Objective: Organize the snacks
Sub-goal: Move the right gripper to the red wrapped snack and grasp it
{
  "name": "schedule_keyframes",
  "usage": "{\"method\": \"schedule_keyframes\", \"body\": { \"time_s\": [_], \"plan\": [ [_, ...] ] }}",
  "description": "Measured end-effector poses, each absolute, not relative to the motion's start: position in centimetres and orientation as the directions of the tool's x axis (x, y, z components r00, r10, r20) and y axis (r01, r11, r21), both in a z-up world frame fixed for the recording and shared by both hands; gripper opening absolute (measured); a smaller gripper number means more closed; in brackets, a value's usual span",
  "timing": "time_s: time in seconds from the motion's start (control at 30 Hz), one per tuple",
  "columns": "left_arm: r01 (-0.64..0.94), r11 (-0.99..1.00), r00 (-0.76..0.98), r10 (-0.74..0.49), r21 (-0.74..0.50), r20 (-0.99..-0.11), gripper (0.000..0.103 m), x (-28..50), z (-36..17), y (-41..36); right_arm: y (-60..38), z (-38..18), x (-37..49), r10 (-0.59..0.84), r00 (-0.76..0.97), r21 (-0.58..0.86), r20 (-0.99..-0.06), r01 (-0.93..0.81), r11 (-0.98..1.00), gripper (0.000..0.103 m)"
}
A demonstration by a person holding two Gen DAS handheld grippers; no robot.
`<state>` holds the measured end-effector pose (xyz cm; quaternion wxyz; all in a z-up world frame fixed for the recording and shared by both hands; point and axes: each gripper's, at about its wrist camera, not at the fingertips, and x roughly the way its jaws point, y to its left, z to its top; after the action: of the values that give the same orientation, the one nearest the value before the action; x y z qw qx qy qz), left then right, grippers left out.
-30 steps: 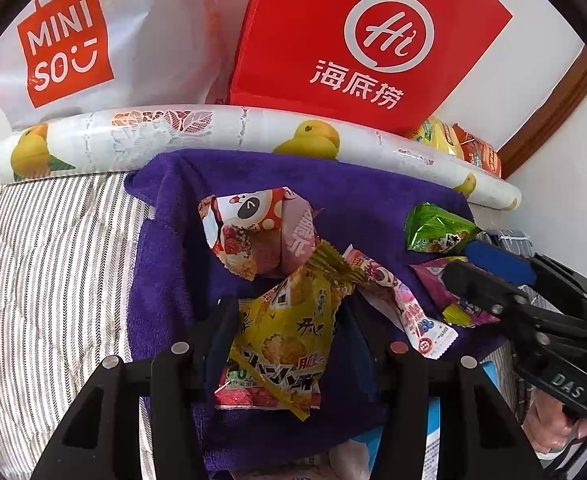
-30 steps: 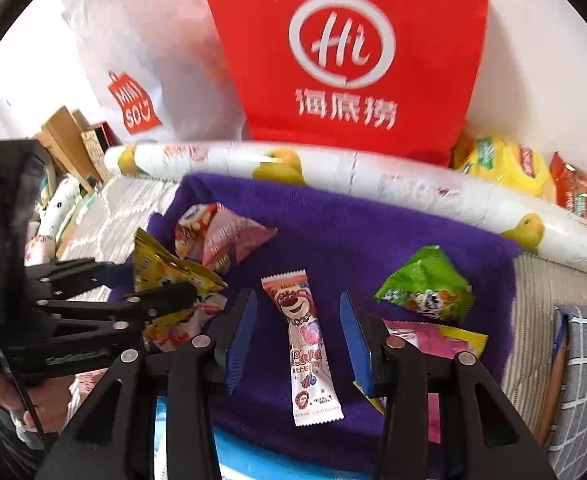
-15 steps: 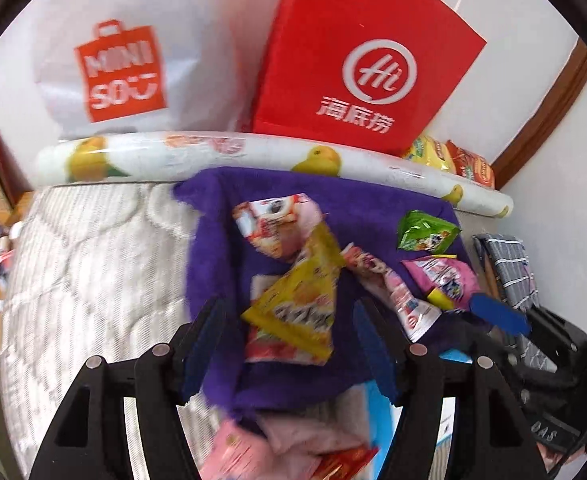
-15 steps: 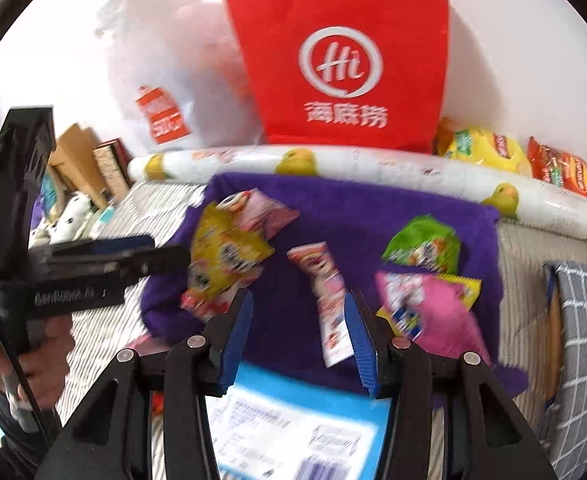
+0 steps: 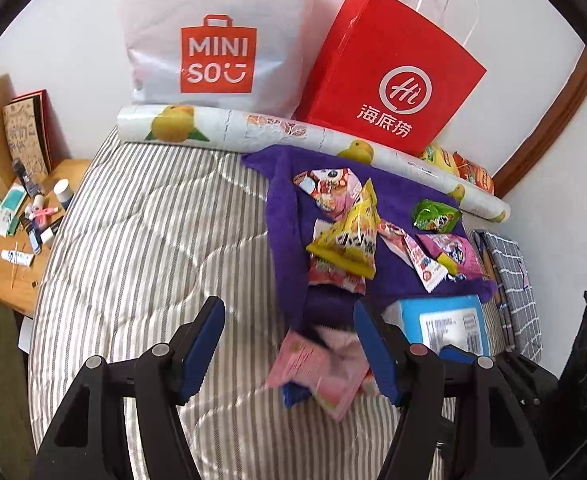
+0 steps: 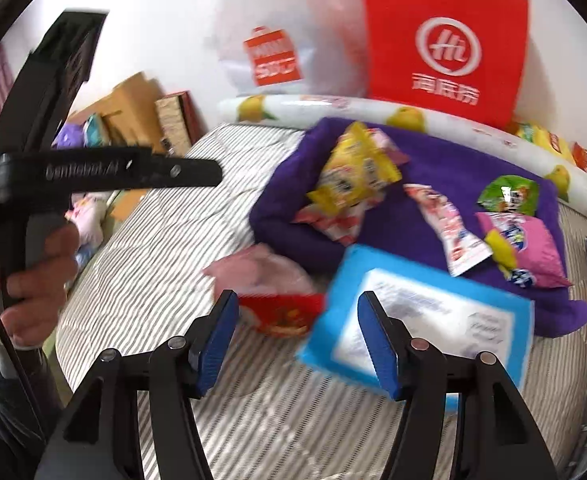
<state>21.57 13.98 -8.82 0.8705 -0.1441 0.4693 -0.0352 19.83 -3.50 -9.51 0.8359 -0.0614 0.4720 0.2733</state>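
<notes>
On the striped mattress (image 5: 141,240) we log bare room from 9 to 11 o'clock of the purple towel (image 5: 289,216). Snacks on the towel: yellow packet (image 5: 347,240) at centre, green packet (image 5: 435,216) and pink packet (image 5: 449,252) toward 3 o'clock. Left gripper (image 5: 289,344) and right gripper (image 6: 297,336) both hang with jaws released, empty, near the 6 o'clock edge. Red bag (image 5: 389,76) and white bag (image 5: 217,40) lean against the wall at 12 o'clock.

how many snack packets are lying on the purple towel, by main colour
yellow: 1
green: 1
pink/magenta: 1
red-and-white, panda print: 1
red-and-white, under the yellow one: 1
white-and-pink long stick: 1
total on the purple towel: 6
</notes>
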Motion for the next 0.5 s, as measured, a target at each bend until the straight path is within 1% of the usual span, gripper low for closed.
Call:
{"method": "schedule_keyframes", "body": {
  "time_s": [0.07,0.17,0.27,0.4,0.5],
  "plan": [
    [-0.07,0.955,0.557,-0.201,-0.288,-0.806,0.065,20.8,-9.1,14.3,-2.7,-9.8,19.5,0.361,0.425,0.106,-0.83,-0.516,0.85,0.062],
    [-0.068,0.952,0.558,-0.212,-0.299,-0.802,0.065,19.8,-9.5,15.0,-1.8,-10.6,19.5,0.262,0.475,0.004,-0.84,-0.478,0.878,0.062],
    [-0.057,0.95,0.563,-0.223,-0.306,-0.796,0.065,18.9,-9.7,15.5,-1.7,-11.4,19.8,0.243,0.463,0.006,-0.852,-0.456,0.89,0.062],
    [-0.052,0.951,0.569,-0.222,-0.304,-0.792,0.065,18.0,-10.0,16.2,-1.3,-11.6,19.6,0.234,0.492,-0.006,-0.839,-0.437,0.899,0.068],
    [-0.055,0.948,0.57,-0.229,-0.315,-0.789,0.065,17.6,-10.1,16.7,-0.6,-11.9,19.5,0.205,0.519,-0.045,-0.83,-0.429,0.902,0.069]
  ]
}}
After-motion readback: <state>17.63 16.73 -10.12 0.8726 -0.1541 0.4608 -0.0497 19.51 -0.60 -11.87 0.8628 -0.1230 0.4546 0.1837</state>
